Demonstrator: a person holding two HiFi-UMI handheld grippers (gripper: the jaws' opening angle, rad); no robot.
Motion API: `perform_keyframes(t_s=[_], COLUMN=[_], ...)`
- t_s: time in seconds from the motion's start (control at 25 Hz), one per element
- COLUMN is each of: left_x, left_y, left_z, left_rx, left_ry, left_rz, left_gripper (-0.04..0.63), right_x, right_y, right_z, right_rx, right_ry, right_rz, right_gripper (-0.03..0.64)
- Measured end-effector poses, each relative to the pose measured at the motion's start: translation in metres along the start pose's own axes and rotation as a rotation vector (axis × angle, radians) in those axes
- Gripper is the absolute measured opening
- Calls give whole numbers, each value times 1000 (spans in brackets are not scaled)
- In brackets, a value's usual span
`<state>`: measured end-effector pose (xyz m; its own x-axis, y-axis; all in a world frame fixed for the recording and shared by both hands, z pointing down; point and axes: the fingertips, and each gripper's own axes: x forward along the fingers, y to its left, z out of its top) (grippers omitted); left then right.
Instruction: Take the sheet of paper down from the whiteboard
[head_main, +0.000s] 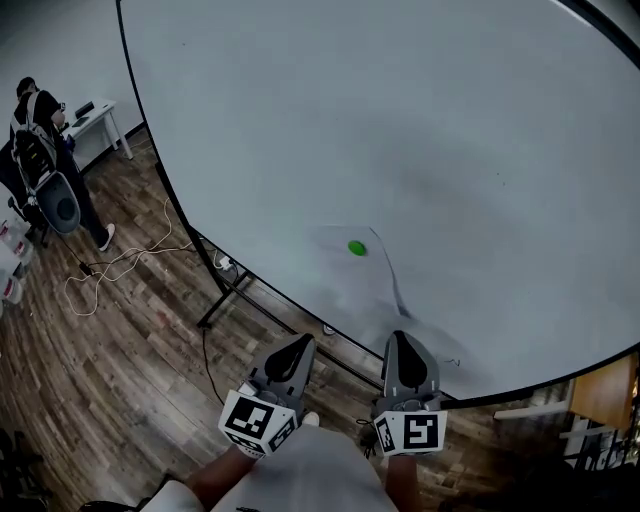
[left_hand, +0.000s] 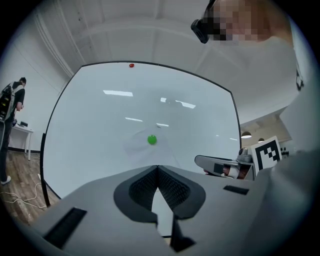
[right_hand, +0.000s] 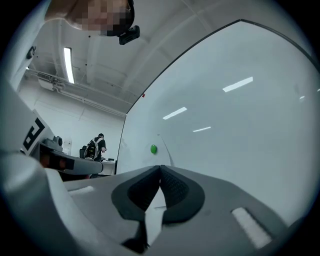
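A white sheet of paper (head_main: 366, 277) hangs low on the big whiteboard (head_main: 420, 120), pinned by a green magnet (head_main: 357, 247); its right edge curls off the board. My left gripper (head_main: 300, 341) and right gripper (head_main: 400, 338) sit side by side below the sheet, a little short of the board, both shut with nothing between their pads. In the left gripper view the jaws (left_hand: 157, 168) point at the green magnet (left_hand: 152, 140), with the right gripper (left_hand: 222, 166) beside them. The right gripper view shows its jaws (right_hand: 160, 167) under the magnet (right_hand: 153, 148).
A person (head_main: 40, 150) with a backpack stands far left by a small white table (head_main: 97, 122). Cables (head_main: 120, 265) trail over the wooden floor near the board's stand leg (head_main: 225, 292). A red magnet (left_hand: 131, 65) sits at the board's top edge. Wooden furniture (head_main: 605, 392) stands right.
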<state>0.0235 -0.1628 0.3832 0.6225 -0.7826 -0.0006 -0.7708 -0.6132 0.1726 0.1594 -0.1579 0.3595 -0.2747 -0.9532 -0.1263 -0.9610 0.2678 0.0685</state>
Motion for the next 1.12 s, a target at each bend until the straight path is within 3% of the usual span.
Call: perform_keyframes(t_s=[0.44, 0.72, 1.12], left_x=[17, 27, 41], left_y=[6, 7, 12], left_z=[5, 6, 7], left_rx=[-1, 5, 0], left_ry=[-2, 5, 13], left_rz=[-3, -14, -22], left_gripper=[6, 6, 6], right_x=[21, 46, 71], right_y=[-10, -17, -20], right_z=[-2, -13, -23], right_rx=[-53, -111, -163], right_ry=[55, 133, 194], right_rz=[-6, -8, -11], right_gripper=[18, 98, 100])
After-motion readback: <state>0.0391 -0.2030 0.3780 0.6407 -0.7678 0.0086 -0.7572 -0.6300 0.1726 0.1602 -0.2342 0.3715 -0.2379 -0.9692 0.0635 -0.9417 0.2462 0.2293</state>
